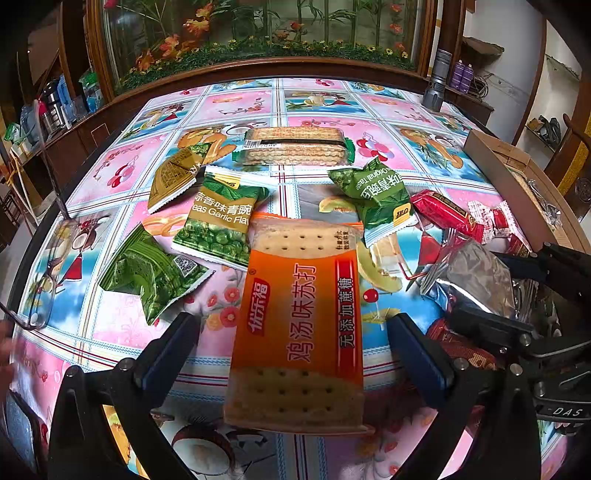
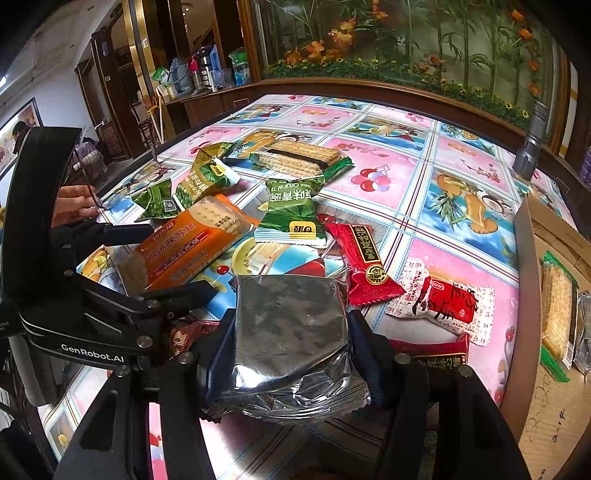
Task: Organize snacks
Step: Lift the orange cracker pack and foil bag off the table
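Between the right hand-held gripper's [image 2: 291, 354] clamped fingers sits the silver packet [image 2: 291, 332].

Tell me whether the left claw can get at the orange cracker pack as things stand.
Probably yes. The left claw is open, and the orange cracker pack already lies between its fingers with nothing on top. The right claw, shut on a silver foil packet, is off to the side.

Place: it looked like a home dining room.
Table: a fruit-print tablecloth [image 1: 325, 107] covered it.
12 o'clock: a wood-framed bamboo-and-flower display [image 1: 258, 33] stood behind.
10 o'clock: a sideboard held thermoses and bottles [image 2: 201, 74].
2 o'clock: a flashlight [image 1: 437, 79] stood upright.
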### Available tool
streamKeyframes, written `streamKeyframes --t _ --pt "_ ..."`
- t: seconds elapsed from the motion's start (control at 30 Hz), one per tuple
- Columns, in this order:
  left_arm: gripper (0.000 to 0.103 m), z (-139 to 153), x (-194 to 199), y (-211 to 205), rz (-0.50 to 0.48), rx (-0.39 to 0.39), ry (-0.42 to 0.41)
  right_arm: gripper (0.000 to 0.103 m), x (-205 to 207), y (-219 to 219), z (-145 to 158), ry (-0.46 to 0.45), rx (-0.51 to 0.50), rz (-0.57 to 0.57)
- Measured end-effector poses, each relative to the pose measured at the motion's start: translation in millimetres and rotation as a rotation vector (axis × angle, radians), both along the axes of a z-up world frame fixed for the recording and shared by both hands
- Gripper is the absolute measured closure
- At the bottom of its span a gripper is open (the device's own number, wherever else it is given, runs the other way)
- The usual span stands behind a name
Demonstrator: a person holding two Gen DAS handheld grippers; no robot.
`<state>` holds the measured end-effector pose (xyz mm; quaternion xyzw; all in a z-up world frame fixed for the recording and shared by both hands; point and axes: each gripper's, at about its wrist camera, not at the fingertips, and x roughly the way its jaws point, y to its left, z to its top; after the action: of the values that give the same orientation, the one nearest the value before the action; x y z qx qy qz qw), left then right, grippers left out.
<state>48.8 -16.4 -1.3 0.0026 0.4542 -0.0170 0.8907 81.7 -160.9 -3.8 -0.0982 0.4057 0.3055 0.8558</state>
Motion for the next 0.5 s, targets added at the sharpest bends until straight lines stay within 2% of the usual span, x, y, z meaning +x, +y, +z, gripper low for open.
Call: streamKeyframes --t 0.37,0.5 --pt "0.000 0.2 0.0 -0.1 0.002 0.000 0.000 0.040 2.2 -6.4 0.4 0.002 0.005 -0.035" --pt "0.000 -0.7 0.2 -2.8 0.050 0.002 0.003 0.040 2.2 -6.8 0.6 0.005 0.010 -0.038"
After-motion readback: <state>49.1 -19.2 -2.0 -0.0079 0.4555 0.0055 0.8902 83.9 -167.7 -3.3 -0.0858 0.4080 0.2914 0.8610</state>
